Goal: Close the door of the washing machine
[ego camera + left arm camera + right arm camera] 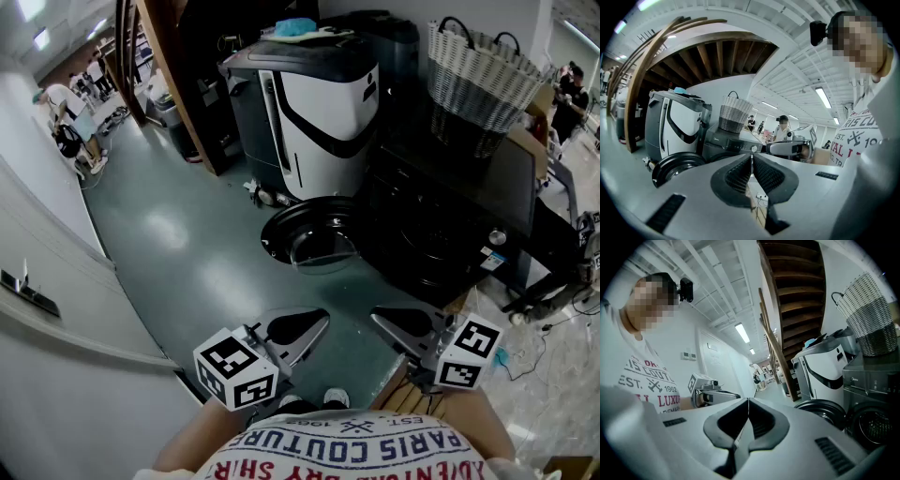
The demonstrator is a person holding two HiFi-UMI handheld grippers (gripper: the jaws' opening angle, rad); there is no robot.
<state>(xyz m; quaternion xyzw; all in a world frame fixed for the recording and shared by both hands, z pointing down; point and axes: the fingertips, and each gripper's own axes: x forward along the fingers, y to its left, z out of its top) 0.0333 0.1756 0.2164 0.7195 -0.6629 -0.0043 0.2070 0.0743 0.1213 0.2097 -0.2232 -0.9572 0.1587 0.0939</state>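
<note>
The dark front-loading washing machine (441,234) stands at the right, and its round door (314,239) hangs open, swung out to the left over the green floor. My left gripper (322,321) and right gripper (377,317) hover side by side close to my body, well short of the door. Both are shut with nothing between their jaws. In the left gripper view the door (675,166) lies low at the left, beyond the closed tips (751,157). The right gripper view shows the door (820,409) at the lower right, past its closed tips (748,401).
A wicker basket (478,80) sits on top of the washing machine. A white and black floor-cleaning machine (309,103) stands just behind the open door. Wooden stair beams (178,84) rise at the back, and a white wall (47,309) runs along the left.
</note>
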